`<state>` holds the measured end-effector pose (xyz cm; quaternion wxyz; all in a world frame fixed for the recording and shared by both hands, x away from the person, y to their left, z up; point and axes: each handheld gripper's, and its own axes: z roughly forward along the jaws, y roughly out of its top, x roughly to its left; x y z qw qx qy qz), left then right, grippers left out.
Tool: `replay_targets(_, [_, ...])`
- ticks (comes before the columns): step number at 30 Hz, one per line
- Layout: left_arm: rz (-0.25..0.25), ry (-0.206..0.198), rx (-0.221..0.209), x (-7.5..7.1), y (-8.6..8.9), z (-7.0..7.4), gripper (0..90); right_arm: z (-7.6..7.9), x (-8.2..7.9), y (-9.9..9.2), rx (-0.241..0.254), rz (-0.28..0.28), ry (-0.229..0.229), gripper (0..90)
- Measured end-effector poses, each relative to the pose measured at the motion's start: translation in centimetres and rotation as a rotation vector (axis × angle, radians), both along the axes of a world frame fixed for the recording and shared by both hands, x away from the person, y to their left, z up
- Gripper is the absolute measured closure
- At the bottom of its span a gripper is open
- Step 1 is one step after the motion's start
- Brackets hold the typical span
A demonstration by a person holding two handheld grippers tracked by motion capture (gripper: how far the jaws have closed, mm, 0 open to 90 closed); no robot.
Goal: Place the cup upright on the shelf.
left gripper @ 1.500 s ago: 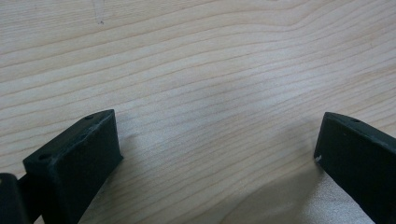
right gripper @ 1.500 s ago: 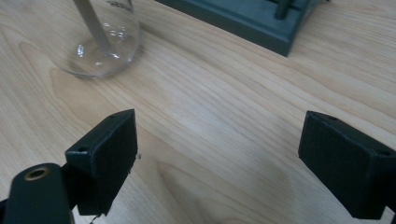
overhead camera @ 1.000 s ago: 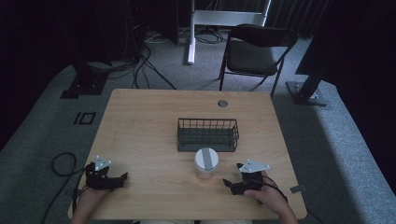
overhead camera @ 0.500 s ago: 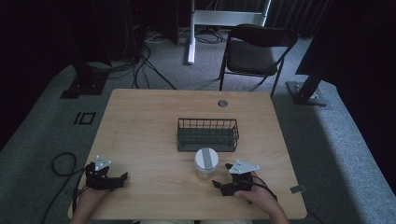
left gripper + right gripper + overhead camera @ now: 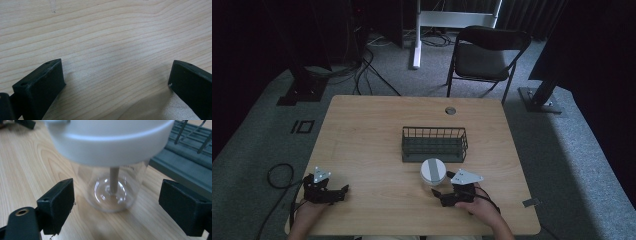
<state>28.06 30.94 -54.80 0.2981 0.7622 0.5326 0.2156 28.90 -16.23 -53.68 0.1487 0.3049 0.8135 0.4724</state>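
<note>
right gripper (image 5: 438, 193) low centre-right of the high view, jaws wide apart, just beside the jar (image 5: 433, 171) w/ white lid, not touching. in right gripper view jar (image 5: 112, 180) sits between the jaws, basket (image 5: 185, 157) at upper right. left gripper (image 5: 343, 190) lower left, jaws spread over bare table (image 5: 105, 37).

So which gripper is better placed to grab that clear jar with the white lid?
Right. The right gripper sits just before the jar, jaws open on either side of its base. The left gripper rests far off, over bare table.
</note>
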Motion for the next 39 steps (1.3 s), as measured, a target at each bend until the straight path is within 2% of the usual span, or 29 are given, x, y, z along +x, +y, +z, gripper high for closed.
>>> replay_targets(21, [0.0, 0.0, 0.0, 0.0, 0.0, 0.0, 0.5, -0.4, 0.5, 2.0, 0.086, -0.047, -0.039, 12.5])
replay_targets(24, [0.0, 0.0, 0.0, 0.0, 0.0, 0.0, 0.5, -0.4, 0.4, 2.2, 0.091, -0.042, -0.053, 12.6])
replay_targets(35, [0.0, 0.0, 0.0, 0.0, 0.0, 0.0, 0.5, -0.5, 0.5, 2.7, 0.113, -0.059, -0.061, 13.1])
replay_targets(39, [0.0, 0.0, 0.0, 0.0, 0.0, 0.0, 0.5, -0.6, 0.5, 2.7, 0.109, -0.072, -0.071, 16.6])
